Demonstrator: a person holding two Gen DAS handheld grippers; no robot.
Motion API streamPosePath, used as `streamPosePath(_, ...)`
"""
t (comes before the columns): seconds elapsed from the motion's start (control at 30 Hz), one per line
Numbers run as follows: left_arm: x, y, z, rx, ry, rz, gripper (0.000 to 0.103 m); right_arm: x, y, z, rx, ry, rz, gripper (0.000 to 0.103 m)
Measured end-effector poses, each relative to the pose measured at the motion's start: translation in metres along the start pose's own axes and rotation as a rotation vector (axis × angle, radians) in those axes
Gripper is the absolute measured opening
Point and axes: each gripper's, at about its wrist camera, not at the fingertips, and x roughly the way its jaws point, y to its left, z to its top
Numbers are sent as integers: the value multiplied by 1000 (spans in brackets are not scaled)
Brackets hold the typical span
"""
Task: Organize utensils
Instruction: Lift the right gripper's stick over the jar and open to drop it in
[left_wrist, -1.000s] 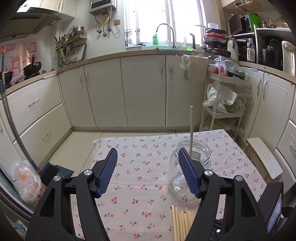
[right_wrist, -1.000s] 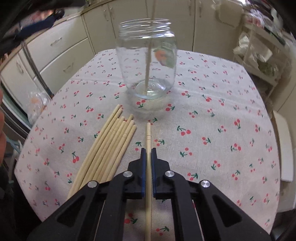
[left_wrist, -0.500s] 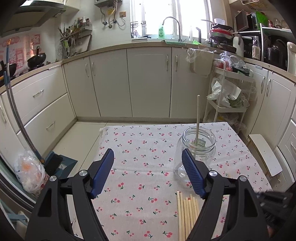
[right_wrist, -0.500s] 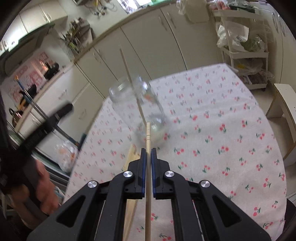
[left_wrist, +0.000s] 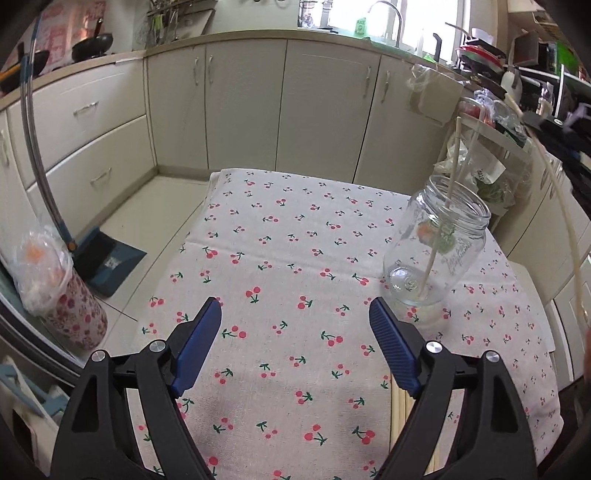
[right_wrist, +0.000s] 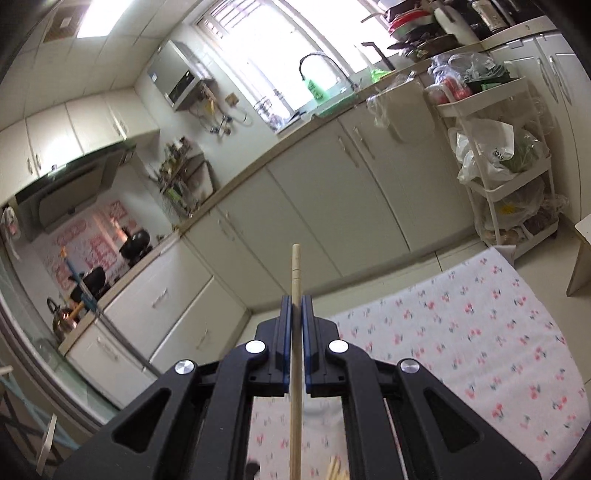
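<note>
The right tool (right_wrist: 294, 310) is clenched on a single wooden chopstick (right_wrist: 295, 280), its blue pads pinching the shaft a little below the blunt upper end, which pokes out ahead of them. The rest of the stick runs back under the tool body. It is lifted clear of the table (right_wrist: 480, 332) and aimed toward the kitchen cabinets rather than down.

The left tool (left_wrist: 295, 343) hangs above the cherry-print cloth with its jaws spread wide. They have just been opening further, and nothing lies between them. Just beyond its right finger stands the glass jar (left_wrist: 437, 251), upright near the table's right edge, with one chopstick already leaning inside it. The loose bundle of chopsticks (left_wrist: 400, 424) lies on the cloth beside and partly under that same finger.

A chopstick is light, stiff and smooth, so it will likely swivel in a narrow pinch if held far from its balance point. A hold nearer the middle would steady it, while a hold near the thick end leaves more length to lower into the jar. The jar is hard, slick glass and probably tips easily when a stick knocks its rim, so the free left tool looks placed to brace it around the wall. The stick should enter tip first, nearly vertical, and be let go low
</note>
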Motion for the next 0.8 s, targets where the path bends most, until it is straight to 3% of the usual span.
streamPosePath(0.27,7,1,-2,-22,12,-26,79,45,0,28,29,-196,-78,6)
streamPosePath(0.47,14,5,-4,-46,35,-38,80,81,-1,26,-23,-145,-134,6)
streamPosePath(0.8,15,8,-2,-63,41,-40,81,81,0,4,-110,-83,-155,6)
